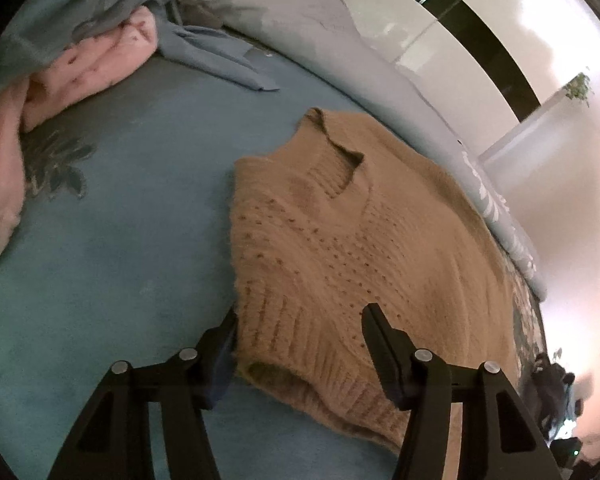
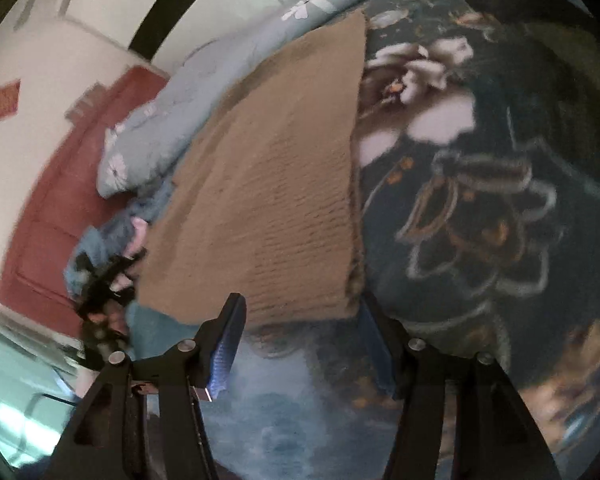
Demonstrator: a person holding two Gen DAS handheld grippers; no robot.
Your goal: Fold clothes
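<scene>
A tan knitted sweater [image 1: 352, 248] lies flat on the blue floral bedspread [image 1: 120, 240], collar toward the far side. My left gripper [image 1: 300, 316] is open, its fingers straddling the sweater's near left corner just above the fabric. In the right wrist view the same sweater [image 2: 276, 184] lies ahead, its hem edge nearest. My right gripper [image 2: 300, 304] is open over that near edge, holding nothing. The left gripper [image 2: 104, 288] shows in the right wrist view at the sweater's far left corner.
A pink garment [image 1: 88, 64] and a grey-blue garment [image 1: 204, 48] lie heaped at the far left of the bed. A light blue floral duvet [image 1: 340, 52] runs along the far edge by the white wall. A red door [image 2: 60, 184] is beyond the bed.
</scene>
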